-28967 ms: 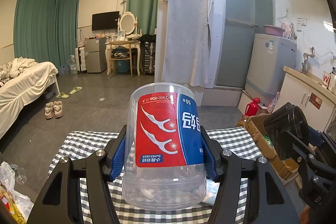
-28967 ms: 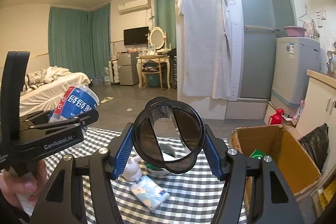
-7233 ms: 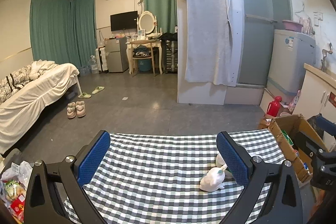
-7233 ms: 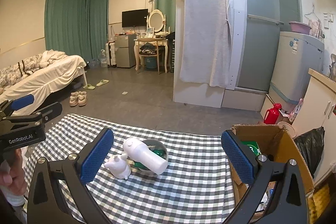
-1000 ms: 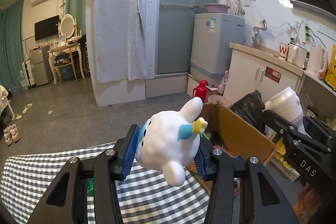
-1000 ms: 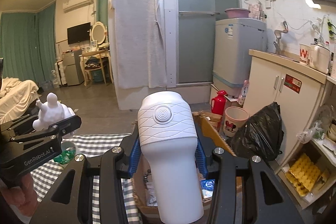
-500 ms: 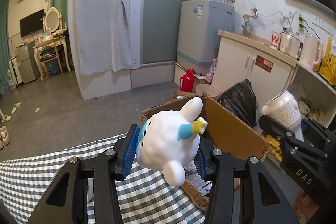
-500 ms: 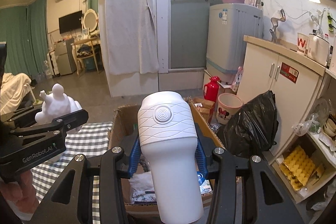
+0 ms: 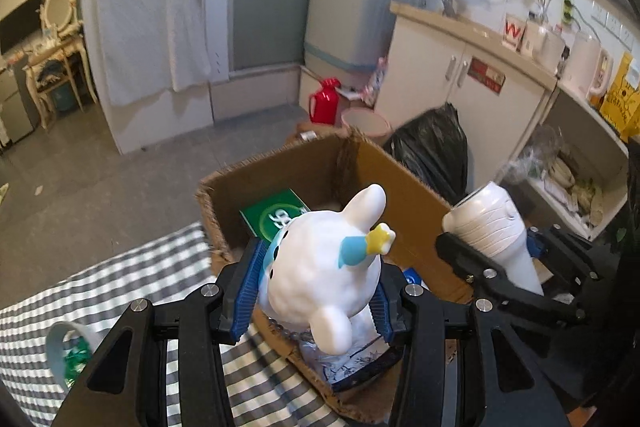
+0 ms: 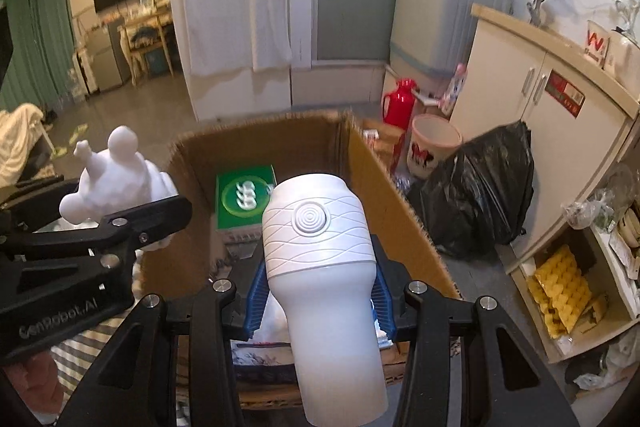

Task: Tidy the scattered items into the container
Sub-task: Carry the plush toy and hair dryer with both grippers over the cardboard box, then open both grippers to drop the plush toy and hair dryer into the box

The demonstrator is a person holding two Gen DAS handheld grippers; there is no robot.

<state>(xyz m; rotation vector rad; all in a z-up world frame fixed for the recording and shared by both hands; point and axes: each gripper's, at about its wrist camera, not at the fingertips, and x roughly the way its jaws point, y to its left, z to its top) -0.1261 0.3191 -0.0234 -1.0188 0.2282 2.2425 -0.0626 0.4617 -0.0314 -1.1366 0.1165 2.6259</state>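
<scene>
Left tongs [image 9: 316, 291] clamped on white bunny toy [image 9: 320, 275], right tongs [image 10: 318, 295] clamped on white bottle [image 10: 324, 267], both above cardboard box [image 10: 400, 211]

Left claw [image 9: 316, 291], right claw [image 10: 318, 293] clamped (angled downward).

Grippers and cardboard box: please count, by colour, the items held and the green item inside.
White: 2, the animal figurine in the left gripper and the bottle in the right gripper.
Green: 1, the carton in the cardboard box.
Total: 3.
</scene>
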